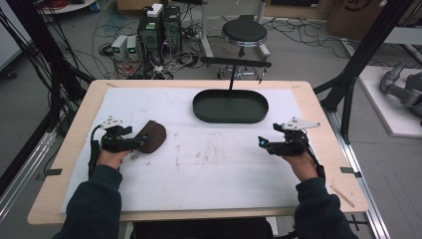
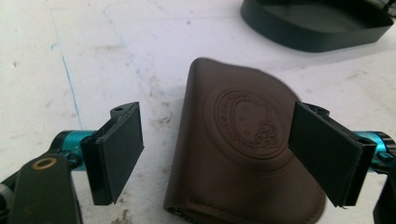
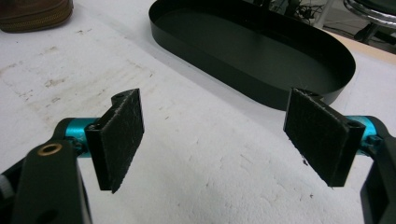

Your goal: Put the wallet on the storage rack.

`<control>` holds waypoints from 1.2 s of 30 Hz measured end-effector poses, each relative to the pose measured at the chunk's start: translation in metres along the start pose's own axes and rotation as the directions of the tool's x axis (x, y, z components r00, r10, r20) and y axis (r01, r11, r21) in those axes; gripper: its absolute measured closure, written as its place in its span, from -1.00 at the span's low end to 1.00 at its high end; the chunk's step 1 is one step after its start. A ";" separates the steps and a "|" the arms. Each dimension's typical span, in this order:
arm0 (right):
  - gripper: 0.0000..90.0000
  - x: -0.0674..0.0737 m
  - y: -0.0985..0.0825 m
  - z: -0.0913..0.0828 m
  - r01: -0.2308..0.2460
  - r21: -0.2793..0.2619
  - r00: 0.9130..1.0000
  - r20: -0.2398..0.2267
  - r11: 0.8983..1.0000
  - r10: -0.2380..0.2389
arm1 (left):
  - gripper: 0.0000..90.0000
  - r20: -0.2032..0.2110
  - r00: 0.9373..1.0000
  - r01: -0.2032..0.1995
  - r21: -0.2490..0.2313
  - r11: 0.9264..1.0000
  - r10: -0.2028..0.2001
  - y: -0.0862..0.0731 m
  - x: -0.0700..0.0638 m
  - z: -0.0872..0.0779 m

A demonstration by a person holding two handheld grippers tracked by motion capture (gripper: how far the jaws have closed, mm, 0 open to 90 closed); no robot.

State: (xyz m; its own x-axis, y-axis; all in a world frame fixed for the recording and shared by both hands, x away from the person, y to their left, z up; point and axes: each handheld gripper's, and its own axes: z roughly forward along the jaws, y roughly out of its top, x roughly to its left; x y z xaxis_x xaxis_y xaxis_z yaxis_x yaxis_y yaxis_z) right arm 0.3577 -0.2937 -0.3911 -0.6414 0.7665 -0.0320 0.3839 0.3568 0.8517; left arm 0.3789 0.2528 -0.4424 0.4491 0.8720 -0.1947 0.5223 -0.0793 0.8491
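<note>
A brown leather pouch (image 1: 152,135) lies flat on the white mat (image 1: 209,164) that covers the bench (image 1: 74,124), towards its left side. The left claw (image 1: 135,141) sits right at the pouch, its jaws spread wide; in the left gripper view the pouch (image 2: 233,149) lies between the two pads, closer to the right-hand one, and neither pad is seen pressing on it. The right claw (image 1: 262,143) hovers low over bare mat on the right side, also spread, holding nothing.

Farther back on the mat stands a black oval tray (image 1: 230,115), well apart from the pouch and nearer the right claw. A black T-shaped stand (image 1: 234,64) rises just behind the tray. Beyond the bench are a round stool (image 1: 244,32), computer boxes (image 1: 159,27) and tangled cables on the floor. Nothing lies between the pouch and the tray but stained mat.

The left gripper view shows a round embossed crest (image 2: 245,126) stamped into the leather, which the high view is too coarse to reveal; its lettering is too blurred to read. The right gripper view shows the tray's (image 3: 299,95) empty inside and, at its upper left corner, the pouch's (image 3: 35,16) stitched edge
</note>
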 end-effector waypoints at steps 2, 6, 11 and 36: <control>-0.54 0.000 0.000 0.001 0.000 0.005 1.000 -0.003 1.000 0.000 | -0.61 -0.006 1.000 0.007 0.032 0.999 -0.007 -0.001 0.002 0.004; -0.54 0.001 0.000 0.001 0.008 0.005 1.000 -0.001 1.000 -0.008 | -0.61 0.022 0.998 0.055 0.053 0.997 -0.057 -0.003 0.004 0.008; -0.54 0.001 0.000 0.000 0.004 0.000 1.000 0.003 1.000 -0.004 | -0.60 0.064 0.994 0.079 0.085 0.993 -0.085 -0.004 0.004 0.009; -0.54 -0.001 -0.001 -0.001 -0.018 0.000 1.000 0.016 1.000 0.018 | 0.65 0.094 0.995 0.027 -0.069 0.997 -0.020 0.002 -0.011 -0.021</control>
State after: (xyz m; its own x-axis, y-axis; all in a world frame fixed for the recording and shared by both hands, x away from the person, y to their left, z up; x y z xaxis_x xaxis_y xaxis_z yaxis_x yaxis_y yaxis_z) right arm 0.3572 -0.2951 -0.3917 -0.6240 0.7810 -0.0252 0.3951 0.3431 0.8521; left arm 0.3597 0.2529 -0.4288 0.5042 0.8244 -0.2572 0.4833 -0.0225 0.8752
